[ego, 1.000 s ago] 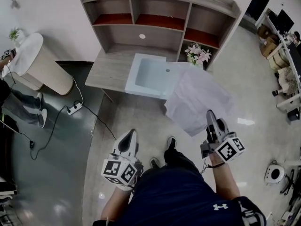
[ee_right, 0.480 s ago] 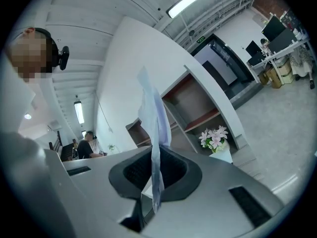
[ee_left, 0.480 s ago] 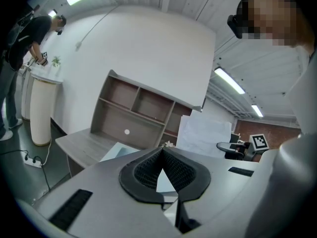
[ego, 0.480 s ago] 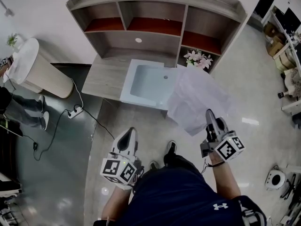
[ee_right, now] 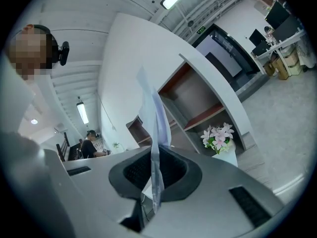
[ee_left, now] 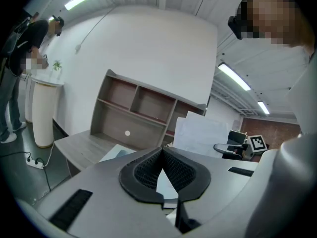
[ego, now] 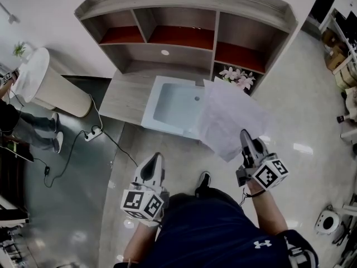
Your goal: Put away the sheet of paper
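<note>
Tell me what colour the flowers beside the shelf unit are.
The flowers are pale pink with green leaves, clearest in the right gripper view.

Two grippers, namely left gripper (ego: 155, 157) and right gripper (ego: 244, 133), plus one sheet of paper (ego: 228, 119), one shelf unit (ego: 184, 4), one desk (ego: 125, 96), one white tray (ego: 173, 102), one bunch of flowers (ego: 237, 77), one power strip (ego: 93, 133) and one round white stand (ego: 50, 85).

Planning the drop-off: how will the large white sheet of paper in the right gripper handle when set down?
Likely floppy: the white sheet of paper, pinched at one edge by the right gripper, looks creased and curved. Probably light, so it may flutter or slide once released.
</note>
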A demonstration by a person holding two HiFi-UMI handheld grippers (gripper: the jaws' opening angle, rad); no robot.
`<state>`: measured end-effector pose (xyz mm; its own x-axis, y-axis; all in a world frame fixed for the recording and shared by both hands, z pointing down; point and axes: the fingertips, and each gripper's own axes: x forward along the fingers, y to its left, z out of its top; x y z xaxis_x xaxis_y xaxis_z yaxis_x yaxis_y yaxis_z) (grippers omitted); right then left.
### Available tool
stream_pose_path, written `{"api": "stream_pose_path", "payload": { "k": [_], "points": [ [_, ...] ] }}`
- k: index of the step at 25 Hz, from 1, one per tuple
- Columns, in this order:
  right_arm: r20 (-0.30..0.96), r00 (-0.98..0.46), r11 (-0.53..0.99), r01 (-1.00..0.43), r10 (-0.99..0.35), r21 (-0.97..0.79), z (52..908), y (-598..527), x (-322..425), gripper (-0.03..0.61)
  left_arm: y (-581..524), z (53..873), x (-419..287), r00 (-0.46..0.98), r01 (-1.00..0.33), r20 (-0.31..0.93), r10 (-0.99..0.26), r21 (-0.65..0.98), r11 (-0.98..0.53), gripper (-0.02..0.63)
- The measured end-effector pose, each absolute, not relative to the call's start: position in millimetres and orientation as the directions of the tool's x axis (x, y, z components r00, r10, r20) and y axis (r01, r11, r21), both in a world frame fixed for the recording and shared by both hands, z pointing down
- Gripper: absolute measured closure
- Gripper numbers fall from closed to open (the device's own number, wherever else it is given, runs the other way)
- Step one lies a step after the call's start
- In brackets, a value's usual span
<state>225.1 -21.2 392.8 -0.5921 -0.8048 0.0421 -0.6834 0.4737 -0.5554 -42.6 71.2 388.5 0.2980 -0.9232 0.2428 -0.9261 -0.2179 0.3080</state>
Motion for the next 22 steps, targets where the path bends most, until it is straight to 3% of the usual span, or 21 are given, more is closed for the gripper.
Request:
{"api": "stream_pose_path", "payload": {
  "k": [13,22],
  "points": [
    [0.072,-0.633,0.494,-0.665,-0.771,-0.559,406,-58,213,0.555,40,392,-43,0.275,-0.934,0.267,-0.924,0.301,-0.191,0.598],
    [0.12,-0.599,0.438,-0.694,-0.792,-0.572,422,-88,190,0.555,-15,391,-65,0.343,-0.914,0.252,-0.905,0.313,-0.259,0.598]
  ]
}}
